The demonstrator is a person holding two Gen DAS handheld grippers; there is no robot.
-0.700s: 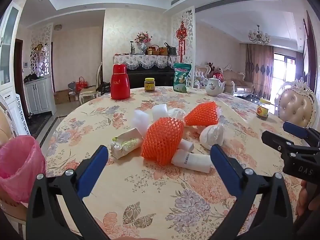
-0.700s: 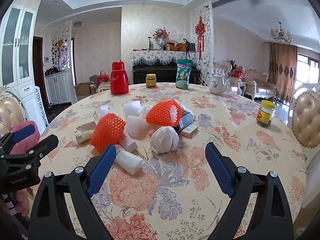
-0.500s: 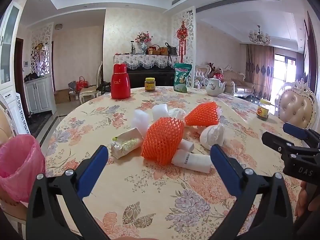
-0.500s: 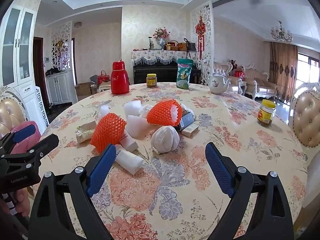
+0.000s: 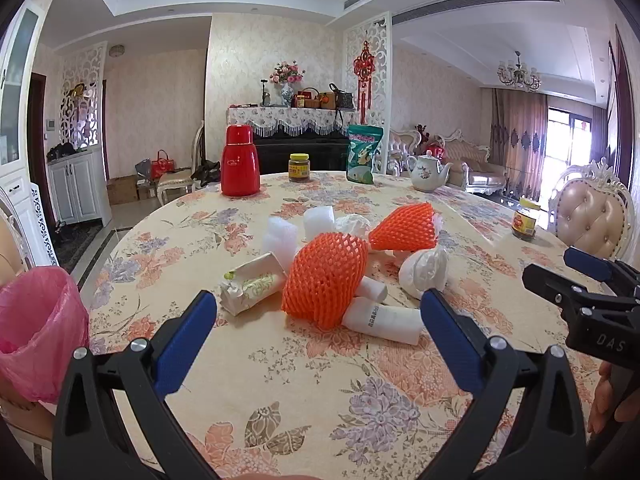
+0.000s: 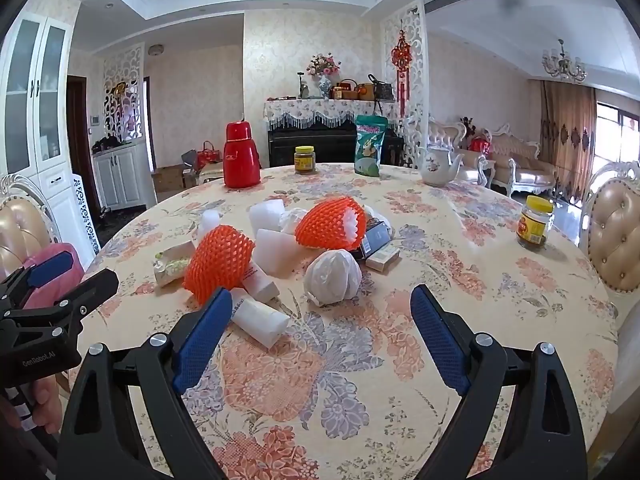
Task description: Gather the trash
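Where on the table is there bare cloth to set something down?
Bare: the near cloth between both open grippers and the trash pile; also the right stretch between the white bag and yellow-lidded jar. Crowded: the centre around the orange foam nets.

No change is visible between the earlier views and now. Your left gripper (image 5: 318, 300) and right gripper (image 6: 320, 294) stand where they stood, short of the trash pile (image 5: 332, 268), with the jaws equally wide and nothing between them. No piece of the pile has shifted. The right wrist view drifts by a trace at most; read that as no motion.
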